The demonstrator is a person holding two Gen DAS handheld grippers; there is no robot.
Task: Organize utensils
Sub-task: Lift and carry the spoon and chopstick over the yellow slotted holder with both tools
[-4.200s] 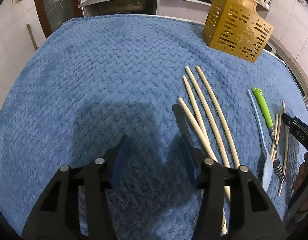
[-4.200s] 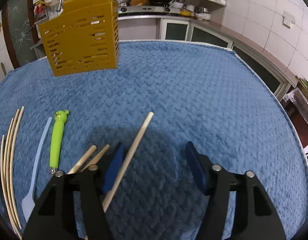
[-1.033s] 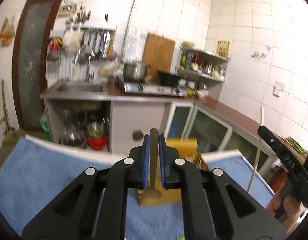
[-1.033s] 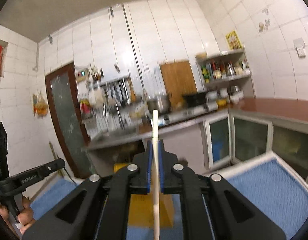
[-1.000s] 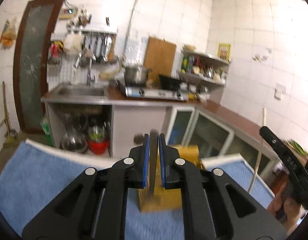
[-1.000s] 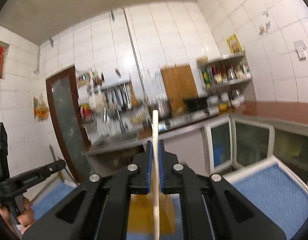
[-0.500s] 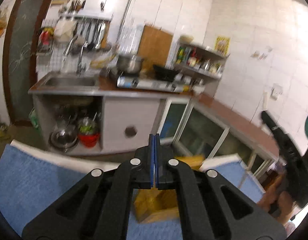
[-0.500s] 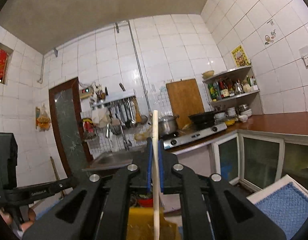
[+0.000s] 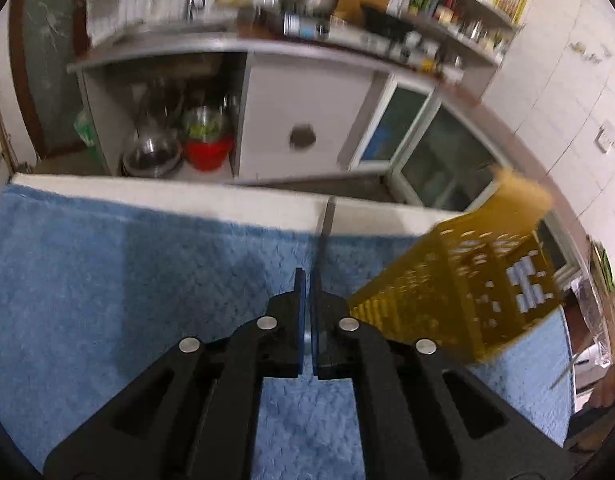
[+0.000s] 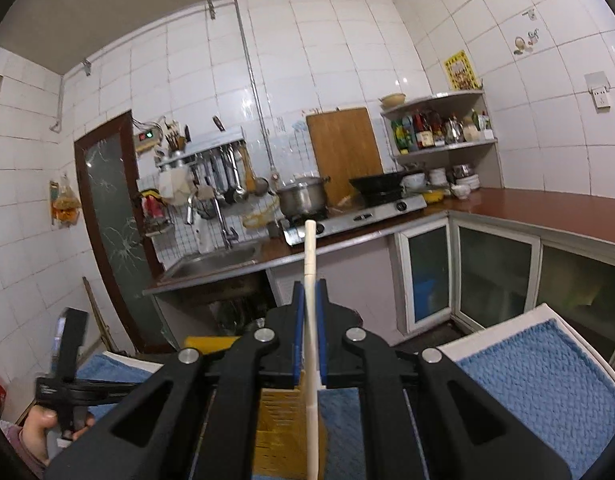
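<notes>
While one yellow holder [image 9: 463, 284] stands, each claw pinches one utensil.

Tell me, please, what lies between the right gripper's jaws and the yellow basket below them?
Only the chopstick: in the right wrist view the right gripper clamps it upright, and its lower end hangs in front of the basket.

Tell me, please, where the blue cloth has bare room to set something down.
The widest bare patch of blue cloth lies left of the left tongs, bordered by the white table edge beyond. A smaller bare patch shows right of the right tongs, up to the table's corner. It is crowded right of the left tongs, where the yellow holder sits close.
</notes>
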